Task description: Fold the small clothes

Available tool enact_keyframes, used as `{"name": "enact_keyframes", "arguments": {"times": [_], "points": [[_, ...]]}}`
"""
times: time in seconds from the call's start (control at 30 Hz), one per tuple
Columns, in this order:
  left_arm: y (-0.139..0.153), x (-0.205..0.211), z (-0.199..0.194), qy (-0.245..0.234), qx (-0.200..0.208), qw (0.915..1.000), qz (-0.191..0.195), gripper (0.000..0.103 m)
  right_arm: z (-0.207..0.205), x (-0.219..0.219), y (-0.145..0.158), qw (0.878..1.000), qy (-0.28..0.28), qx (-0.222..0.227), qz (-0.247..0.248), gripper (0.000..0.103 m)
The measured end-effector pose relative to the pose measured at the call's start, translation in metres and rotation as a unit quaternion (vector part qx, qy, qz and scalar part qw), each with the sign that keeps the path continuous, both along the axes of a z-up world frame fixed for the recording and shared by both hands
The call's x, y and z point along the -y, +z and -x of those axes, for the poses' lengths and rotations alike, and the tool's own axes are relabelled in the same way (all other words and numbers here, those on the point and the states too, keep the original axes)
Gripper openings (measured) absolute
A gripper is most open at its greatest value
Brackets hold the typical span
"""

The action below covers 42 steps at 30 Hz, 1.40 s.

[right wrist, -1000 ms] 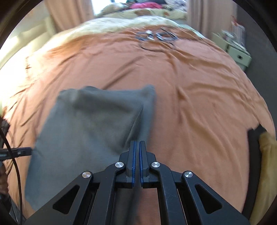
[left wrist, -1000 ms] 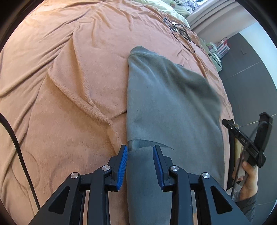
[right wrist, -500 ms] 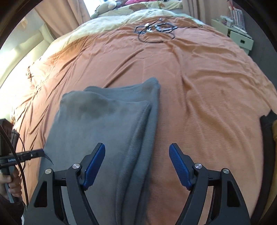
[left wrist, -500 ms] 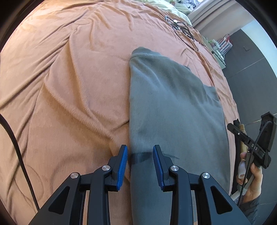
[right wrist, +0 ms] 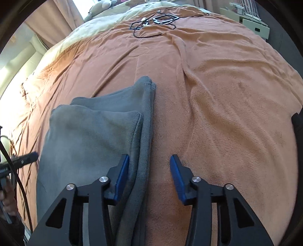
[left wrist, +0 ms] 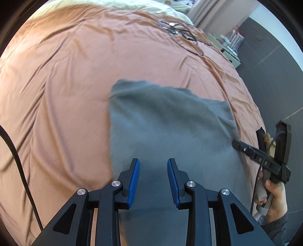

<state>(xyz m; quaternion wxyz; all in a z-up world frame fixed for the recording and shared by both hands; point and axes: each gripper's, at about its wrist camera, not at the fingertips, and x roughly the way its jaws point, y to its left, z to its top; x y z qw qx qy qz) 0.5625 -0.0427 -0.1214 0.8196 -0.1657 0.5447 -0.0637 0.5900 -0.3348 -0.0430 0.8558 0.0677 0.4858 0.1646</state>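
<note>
A grey fleece garment (left wrist: 170, 123) lies folded on the orange blanket (left wrist: 66, 94). My left gripper (left wrist: 153, 162) hovers over its near part with jaws apart and nothing pinched; grey cloth shows below the gap. In the right wrist view the garment (right wrist: 90, 136) shows a folded top layer and stacked edges along its right side. My right gripper (right wrist: 149, 159) straddles that edge; its jaws are closing, with the edge beside the left pad (right wrist: 123, 170) but not pressed. The right gripper's tip (left wrist: 238, 144) and the hand (left wrist: 272, 196) holding it appear at the garment's right side.
Black cables (right wrist: 155, 20) lie on the far part of the blanket (right wrist: 227, 94). Cream bedding (right wrist: 113, 13) lies beyond. White drawers (right wrist: 255, 26) stand past the bed's far right corner. A black cord (left wrist: 19, 160) hangs at the left. A dark item (right wrist: 297, 123) sits at the bed's right edge.
The right gripper let go of the garment's edge, opened wide, then narrowed over it. The left gripper moved from the garment's left edge to above its middle. The garment now lies flat.
</note>
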Motion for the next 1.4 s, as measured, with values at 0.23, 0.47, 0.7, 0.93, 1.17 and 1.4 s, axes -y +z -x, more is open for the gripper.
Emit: {"name": "enact_keyframes", "arguments": {"times": [0.23,0.47,0.7,0.93,1.17,1.4], "points": [[-0.005,0.033,-0.04,-0.039,0.007,0.999,-0.018,0.032,0.002,0.015,-0.009,0.999,-0.004,-0.013,-0.052,0.035],[-0.008,0.062,-0.075,-0.064,0.016,0.9973,-0.032,0.029,-0.003,0.02,-0.011,0.996,0.012,-0.023,-0.081,0.033],[-0.022,0.084,-0.104,-0.081,0.009,0.9943,-0.069,0.029,-0.008,0.024,-0.018,0.994,0.018,-0.03,-0.107,0.033],[-0.035,0.076,-0.123,-0.059,-0.007,0.9964,-0.06,0.029,-0.018,0.032,-0.024,0.986,0.016,-0.057,-0.156,0.033],[-0.005,0.05,-0.112,-0.058,0.005,0.9966,-0.059,0.029,-0.029,0.038,-0.032,0.977,0.018,-0.089,-0.193,0.044],[0.011,-0.008,-0.09,-0.021,0.007,0.9989,-0.041,0.029,-0.029,0.036,-0.028,0.981,0.018,-0.089,-0.169,0.044]]}}
